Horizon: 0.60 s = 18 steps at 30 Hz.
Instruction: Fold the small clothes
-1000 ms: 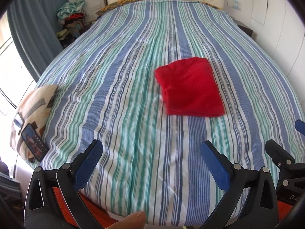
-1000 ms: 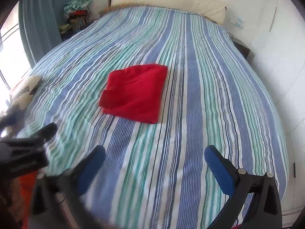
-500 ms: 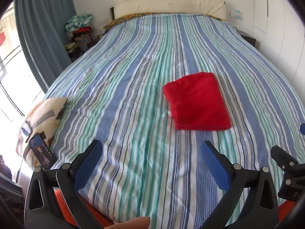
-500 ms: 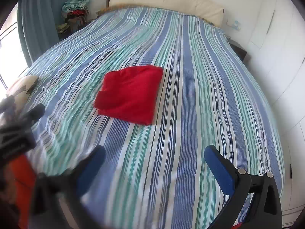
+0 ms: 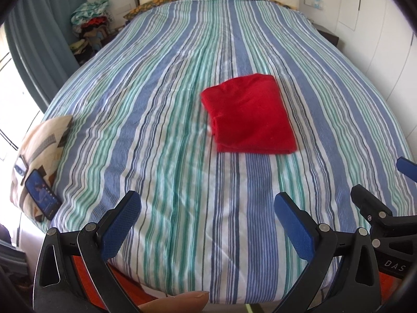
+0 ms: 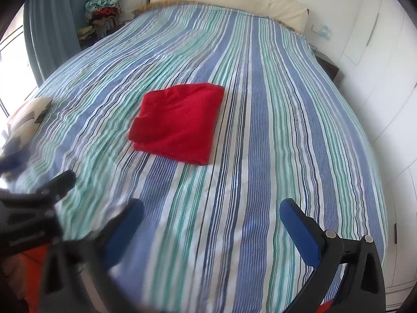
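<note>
Mid-bed on the striped bedspread, folded red garment, both grippers' fingers spread, well short of it.

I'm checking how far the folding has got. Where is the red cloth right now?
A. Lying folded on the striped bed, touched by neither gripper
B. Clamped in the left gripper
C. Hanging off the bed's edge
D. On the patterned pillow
A: the red cloth lies folded on the striped bed, well ahead of the open left gripper and right gripper.

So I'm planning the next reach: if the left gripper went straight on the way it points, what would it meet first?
Probably the striped bedspread: the open left gripper points at bare cover, with the folded red garment ahead and slightly right. Depth is unclear.
</note>
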Each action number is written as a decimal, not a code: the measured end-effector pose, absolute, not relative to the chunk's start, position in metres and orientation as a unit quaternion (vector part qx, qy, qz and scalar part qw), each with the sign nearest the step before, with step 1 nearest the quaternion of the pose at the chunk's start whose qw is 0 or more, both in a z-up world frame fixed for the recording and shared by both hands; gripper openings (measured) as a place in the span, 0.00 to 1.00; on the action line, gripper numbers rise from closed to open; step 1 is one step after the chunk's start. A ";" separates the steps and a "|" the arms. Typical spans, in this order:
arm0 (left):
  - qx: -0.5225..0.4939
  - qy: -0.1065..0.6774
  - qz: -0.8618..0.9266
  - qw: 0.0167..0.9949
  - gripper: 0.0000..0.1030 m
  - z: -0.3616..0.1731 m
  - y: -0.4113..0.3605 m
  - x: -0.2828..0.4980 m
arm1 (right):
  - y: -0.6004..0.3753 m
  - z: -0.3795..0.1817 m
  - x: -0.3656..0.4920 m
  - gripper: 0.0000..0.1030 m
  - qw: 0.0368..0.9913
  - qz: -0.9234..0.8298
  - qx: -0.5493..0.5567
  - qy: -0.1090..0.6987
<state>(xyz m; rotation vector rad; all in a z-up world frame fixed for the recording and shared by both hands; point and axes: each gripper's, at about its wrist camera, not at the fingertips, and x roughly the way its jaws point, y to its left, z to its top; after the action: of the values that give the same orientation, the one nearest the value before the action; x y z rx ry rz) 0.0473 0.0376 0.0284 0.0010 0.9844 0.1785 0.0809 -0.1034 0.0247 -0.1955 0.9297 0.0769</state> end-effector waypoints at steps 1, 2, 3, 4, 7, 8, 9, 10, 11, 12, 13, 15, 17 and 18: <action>0.002 0.471 0.087 0.878 0.99 0.029 0.037 0.047 | -0.104 0.025 0.081 0.99 0.889 0.037 -0.093 0.447; 0.004 0.470 0.088 0.878 0.99 0.030 0.036 0.047 | -0.104 0.026 0.080 0.99 0.889 0.037 -0.092 0.447; 0.006 0.470 0.090 0.878 0.99 0.030 0.036 0.047 | -0.104 0.026 0.080 0.99 0.890 0.037 -0.091 0.446; 0.005 0.470 0.090 0.878 0.99 0.031 0.036 0.047 | -0.105 0.027 0.080 0.99 0.890 0.037 -0.091 0.445; -0.001 0.469 0.091 0.878 0.99 0.031 0.038 0.047 | -0.105 0.029 0.079 0.99 0.891 0.042 -0.085 0.444; -0.002 0.470 0.091 0.878 0.99 0.031 0.039 0.047 | -0.104 0.029 0.078 0.99 0.891 0.044 -0.083 0.444; -0.002 0.470 0.091 0.878 0.99 0.031 0.039 0.048 | -0.103 0.029 0.078 0.99 0.891 0.046 -0.083 0.445; -0.002 0.471 0.090 0.877 0.99 0.031 0.039 0.048 | -0.103 0.029 0.078 0.99 0.890 0.047 -0.083 0.445; -0.003 0.471 0.090 0.877 0.99 0.031 0.040 0.048 | -0.102 0.028 0.077 0.99 0.890 0.048 -0.085 0.445; -0.003 0.472 0.090 0.877 0.99 0.030 0.040 0.049 | -0.101 0.028 0.077 0.99 0.890 0.049 -0.085 0.446; -0.003 0.472 0.090 0.877 0.99 0.030 0.040 0.049 | -0.101 0.028 0.077 0.99 0.890 0.049 -0.086 0.446; -0.002 0.472 0.090 0.877 0.99 0.030 0.039 0.049 | -0.100 0.029 0.077 0.99 0.890 0.049 -0.086 0.446; -0.002 0.472 0.091 0.877 0.99 0.030 0.039 0.049 | -0.100 0.028 0.077 0.99 0.889 0.050 -0.085 0.446; -0.001 0.471 0.090 0.877 0.99 0.030 0.039 0.049 | -0.100 0.028 0.078 0.99 0.889 0.051 -0.085 0.446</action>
<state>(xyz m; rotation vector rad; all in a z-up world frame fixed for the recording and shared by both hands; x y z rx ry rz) 0.0486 0.0389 0.0299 -0.0024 0.9831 0.1880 0.0776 -0.0996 0.0284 -0.1765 0.9274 0.1054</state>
